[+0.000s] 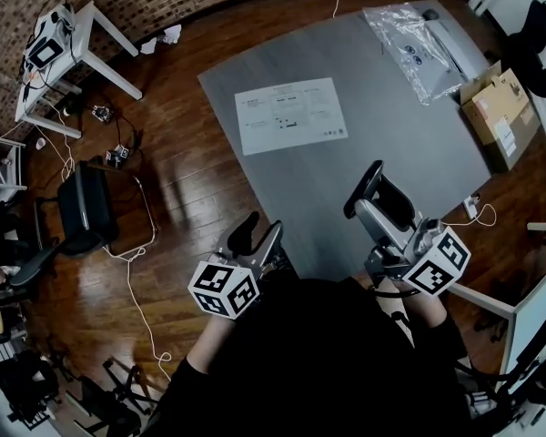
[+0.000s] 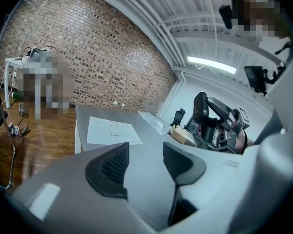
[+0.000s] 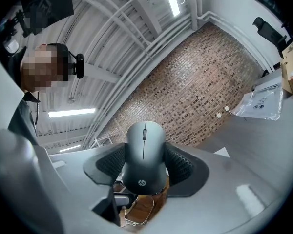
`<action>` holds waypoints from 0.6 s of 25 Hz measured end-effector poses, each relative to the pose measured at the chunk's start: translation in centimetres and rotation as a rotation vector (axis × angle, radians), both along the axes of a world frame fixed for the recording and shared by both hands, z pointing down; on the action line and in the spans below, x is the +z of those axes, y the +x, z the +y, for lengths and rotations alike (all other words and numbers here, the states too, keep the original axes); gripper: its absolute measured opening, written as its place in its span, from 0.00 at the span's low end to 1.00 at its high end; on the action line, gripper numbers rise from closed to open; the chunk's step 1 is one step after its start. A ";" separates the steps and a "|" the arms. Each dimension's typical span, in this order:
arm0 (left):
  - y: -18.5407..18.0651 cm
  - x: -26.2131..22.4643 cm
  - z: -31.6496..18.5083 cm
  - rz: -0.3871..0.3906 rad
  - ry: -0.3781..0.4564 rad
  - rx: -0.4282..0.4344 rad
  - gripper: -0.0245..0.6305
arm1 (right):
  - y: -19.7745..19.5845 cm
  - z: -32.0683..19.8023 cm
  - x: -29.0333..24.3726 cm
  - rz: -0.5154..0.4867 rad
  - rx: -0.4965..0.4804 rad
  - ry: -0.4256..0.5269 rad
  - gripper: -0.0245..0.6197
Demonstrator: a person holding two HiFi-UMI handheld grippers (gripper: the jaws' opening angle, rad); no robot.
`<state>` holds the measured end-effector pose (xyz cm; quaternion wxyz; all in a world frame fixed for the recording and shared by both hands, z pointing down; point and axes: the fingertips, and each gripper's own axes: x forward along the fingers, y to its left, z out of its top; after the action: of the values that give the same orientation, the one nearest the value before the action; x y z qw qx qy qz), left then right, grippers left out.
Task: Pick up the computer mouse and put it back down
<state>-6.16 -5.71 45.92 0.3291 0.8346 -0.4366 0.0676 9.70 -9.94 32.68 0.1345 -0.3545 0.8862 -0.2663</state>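
A dark grey computer mouse (image 3: pixel 144 152) with a scroll wheel sits clamped between the two pads of my right gripper (image 3: pixel 145 164), held up in the air off the table, its rear end toward the camera. In the head view the right gripper (image 1: pixel 375 197) hangs over the near part of the grey table (image 1: pixel 391 135). My left gripper (image 1: pixel 253 237) is beside the table's near left edge, its jaws open with nothing between them (image 2: pixel 145 162). From the left gripper view, the right gripper (image 2: pixel 210 118) shows at the right.
A white printed sheet (image 1: pixel 291 115) lies on the table's left half. A clear plastic bag (image 1: pixel 419 39) lies at the far right corner, next to a cardboard box (image 1: pixel 500 107). A black chair (image 1: pixel 86 208) and a white side table (image 1: pixel 64 53) stand on the wooden floor at left.
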 end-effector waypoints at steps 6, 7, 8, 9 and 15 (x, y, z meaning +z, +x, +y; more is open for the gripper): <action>0.0 0.5 -0.2 0.005 -0.011 -0.006 0.35 | 0.2 -1.1 2.6 0.085 0.013 -0.070 0.44; -0.1 0.6 -0.3 0.007 -0.014 -0.007 0.35 | 0.3 -1.4 3.5 0.108 0.017 -0.096 0.44; -0.2 0.7 -0.3 0.008 -0.017 -0.009 0.35 | 0.4 -1.9 4.6 0.137 0.022 -0.126 0.44; -0.4 0.8 -0.4 0.011 -0.020 -0.012 0.35 | 0.4 -2.5 5.9 0.171 0.025 -0.158 0.44; -1.2 1.3 -0.3 0.028 -0.029 -0.035 0.35 | 0.4 -5.8 16.5 0.431 -0.022 -0.304 0.44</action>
<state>-7.33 -5.99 47.27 0.3482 0.8229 -0.4455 0.0566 10.08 -15.74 49.14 -0.1151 -0.4097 0.8479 -0.3162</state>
